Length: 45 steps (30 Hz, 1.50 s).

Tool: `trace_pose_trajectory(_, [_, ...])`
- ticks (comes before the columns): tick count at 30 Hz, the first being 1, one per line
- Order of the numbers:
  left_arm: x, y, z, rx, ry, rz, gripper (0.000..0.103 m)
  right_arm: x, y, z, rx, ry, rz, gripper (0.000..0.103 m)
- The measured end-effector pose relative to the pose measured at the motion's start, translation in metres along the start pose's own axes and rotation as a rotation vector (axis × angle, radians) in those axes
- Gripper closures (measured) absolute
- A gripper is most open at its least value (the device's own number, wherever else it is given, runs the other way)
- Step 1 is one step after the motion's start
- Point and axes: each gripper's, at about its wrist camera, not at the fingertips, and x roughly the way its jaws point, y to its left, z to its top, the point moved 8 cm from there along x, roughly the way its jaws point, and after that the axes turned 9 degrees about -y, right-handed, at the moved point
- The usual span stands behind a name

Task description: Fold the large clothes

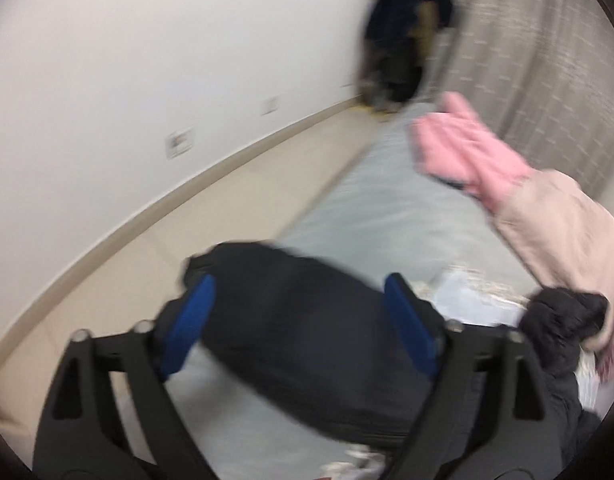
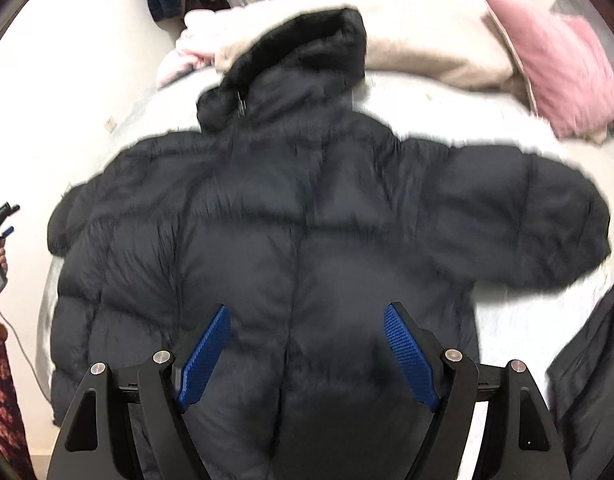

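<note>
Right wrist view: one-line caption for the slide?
Right gripper, jaws open, above a black hooded puffer jacket spread flat on the bed, sleeves out.

the black puffer jacket (image 2: 291, 216) lies spread flat on the pale bed, front side up, with the zip line running down the middle. its hood points to the far side and rests against the heap of bedding. both sleeves stretch out to the sides.
</note>
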Motion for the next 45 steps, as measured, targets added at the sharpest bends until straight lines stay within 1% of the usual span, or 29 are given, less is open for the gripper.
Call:
trace_pose_trajectory(1, [-0.004,-0.022,-0.001,0.021,-0.003,-0.035,0.011,0.001,0.003,0.012,0.001,-0.016,-0.001,0.023])
trace_pose_trajectory(2, [-0.004,-0.053,-0.001,0.046,0.002,-0.07,0.01,0.006,0.006,0.028,0.006,-0.031,-0.003,0.023])
trace_pose_trajectory(3, [0.003,-0.078,0.001,0.066,0.01,-0.096,0.009,0.01,0.007,0.039,0.012,-0.04,-0.003,0.023])
trace_pose_trajectory(4, [0.005,-0.114,-0.005,0.097,0.028,-0.135,0.008,0.015,0.008,0.049,0.019,-0.046,-0.002,0.023])
trace_pose_trajectory(7, [0.019,-0.207,-0.032,0.21,0.089,-0.223,0.008,0.035,0.011,0.085,0.049,-0.096,0.012,0.023])
trace_pose_trajectory(9, [0.017,-0.256,-0.052,0.264,0.088,-0.253,0.007,0.053,0.009,0.11,0.071,-0.159,0.004,0.023])
trace_pose_trajectory(11, [0.028,-0.312,-0.075,0.32,0.096,-0.282,0.007,0.075,0.006,0.133,0.107,-0.215,0.022,0.023])
trace_pose_trajectory(14, [0.05,-0.378,-0.102,0.384,0.106,-0.313,0.008,0.11,0.003,0.158,0.16,-0.268,0.058,0.023])
trace_pose_trajectory(15, [0.05,-0.399,-0.113,0.407,0.099,-0.316,0.008,0.124,0.001,0.165,0.183,-0.281,0.069,0.023])
trace_pose_trajectory(17, [0.056,-0.433,-0.129,0.458,0.08,-0.341,0.007,0.145,-0.004,0.175,0.244,-0.31,0.102,0.023])
trace_pose_trajectory(20, [0.075,-0.479,-0.154,0.533,0.037,-0.344,0.007,0.175,-0.01,0.187,0.33,-0.364,0.162,0.023])
trace_pose_trajectory(22, [0.09,-0.501,-0.169,0.543,0.035,-0.343,0.007,0.197,-0.013,0.195,0.365,-0.381,0.181,0.023])
trace_pose_trajectory(23, [0.096,-0.507,-0.172,0.525,0.041,-0.341,0.007,0.204,-0.015,0.198,0.376,-0.389,0.187,0.023])
trace_pose_trajectory(25, [0.112,-0.514,-0.176,0.455,0.041,-0.35,0.008,0.219,-0.018,0.204,0.404,-0.417,0.201,0.023])
trace_pose_trajectory(26, [0.119,-0.516,-0.177,0.427,0.029,-0.357,0.008,0.225,-0.02,0.206,0.42,-0.438,0.213,0.023])
trace_pose_trajectory(27, [0.126,-0.512,-0.176,0.389,-0.005,-0.36,0.011,0.23,-0.022,0.204,0.43,-0.456,0.227,0.023])
trace_pose_trajectory(28, [0.13,-0.505,-0.174,0.354,-0.047,-0.356,0.015,0.235,-0.023,0.199,0.435,-0.469,0.235,0.023])
trace_pose_trajectory(30, [0.141,-0.484,-0.172,0.256,-0.108,-0.365,0.038,0.247,-0.026,0.184,0.424,-0.492,0.247,0.023])
trace_pose_trajectory(31, [0.147,-0.469,-0.172,0.183,-0.103,-0.388,0.044,0.251,-0.03,0.178,0.418,-0.491,0.241,0.023])
trace_pose_trajectory(32, [0.155,-0.452,-0.171,0.077,-0.072,-0.429,0.055,0.258,-0.034,0.171,0.418,-0.48,0.223,0.023])
trace_pose_trajectory(33, [0.16,-0.44,-0.169,0.002,-0.041,-0.465,0.058,0.263,-0.039,0.166,0.435,-0.463,0.222,0.023])
trace_pose_trajectory(34, [0.165,-0.426,-0.167,-0.075,-0.013,-0.506,0.059,0.263,-0.04,0.165,0.454,-0.463,0.239,0.023])
trace_pose_trajectory(35, [0.168,-0.418,-0.165,-0.117,-0.003,-0.527,0.061,0.259,-0.042,0.164,0.475,-0.48,0.26,0.023])
trace_pose_trajectory(36, [0.169,-0.41,-0.163,-0.147,-0.001,-0.541,0.062,0.252,-0.041,0.165,0.479,-0.508,0.265,0.023])
trace_pose_trajectory(37, [0.17,-0.406,-0.16,-0.156,-0.008,-0.541,0.063,0.247,-0.04,0.167,0.471,-0.525,0.259,0.023])
trace_pose_trajectory(39, [0.172,-0.402,-0.157,-0.167,-0.025,-0.53,0.064,0.236,-0.031,0.173,0.426,-0.556,0.24,0.022])
trace_pose_trajectory(41, [0.172,-0.4,-0.157,-0.178,-0.036,-0.529,0.065,0.231,-0.02,0.183,0.357,-0.577,0.203,0.022])
trace_pose_trajectory(43, [0.171,-0.399,-0.157,-0.196,-0.038,-0.541,0.068,0.235,-0.013,0.193,0.31,-0.566,0.138,0.022])
trace_pose_trajectory(45, [0.17,-0.391,-0.151,-0.232,-0.058,-0.54,0.075,0.246,-0.015,0.203,0.339,-0.538,0.123,0.022])
